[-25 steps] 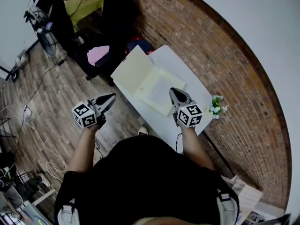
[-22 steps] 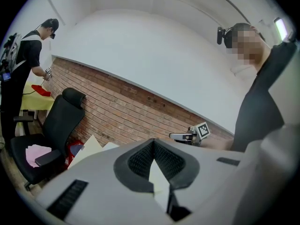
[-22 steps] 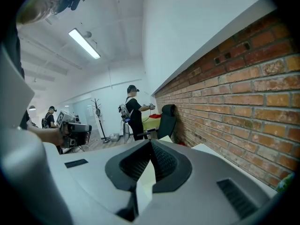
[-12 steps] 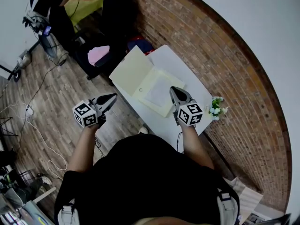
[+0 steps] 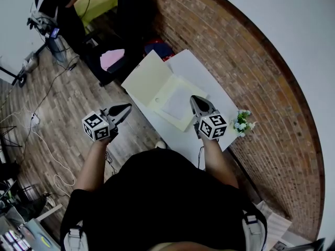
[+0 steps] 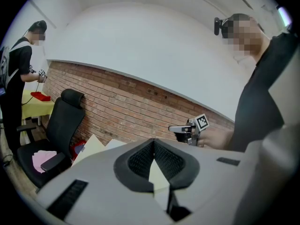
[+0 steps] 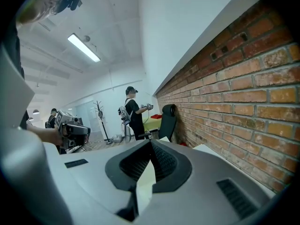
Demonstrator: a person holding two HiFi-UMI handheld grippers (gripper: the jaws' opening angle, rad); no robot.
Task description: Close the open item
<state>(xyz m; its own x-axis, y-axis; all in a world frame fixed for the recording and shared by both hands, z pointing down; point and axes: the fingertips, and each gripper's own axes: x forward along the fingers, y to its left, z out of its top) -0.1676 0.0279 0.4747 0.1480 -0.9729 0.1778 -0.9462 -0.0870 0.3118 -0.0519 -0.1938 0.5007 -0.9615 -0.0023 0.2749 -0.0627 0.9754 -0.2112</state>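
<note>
An open pale-yellow folder [image 5: 149, 78] lies on the white table [image 5: 196, 69], its cover spread to the left and a white sheet [image 5: 177, 103] inside. My right gripper [image 5: 192, 99] hovers over the folder's right half, jaws shut and empty. Off the table's left edge, my left gripper [image 5: 127, 107] is above the wooden floor, shut with nothing in it, pointing toward the folder. The left gripper view shows the folder [image 6: 91, 146] past its closed jaws and the right gripper [image 6: 174, 128] at the right. In the right gripper view the left gripper [image 7: 84, 130] shows at the left.
A brick wall [image 5: 246, 72] runs behind the table. A small potted plant [image 5: 242, 120] stands at the table's right end. A black office chair [image 5: 131, 20] with something pink [image 5: 111, 59] on it is beyond the far end. Another person [image 5: 49, 1] stands by a yellow table.
Both grippers have drifted slightly toward the folder, jaws still shut. The folder has not moved.
</note>
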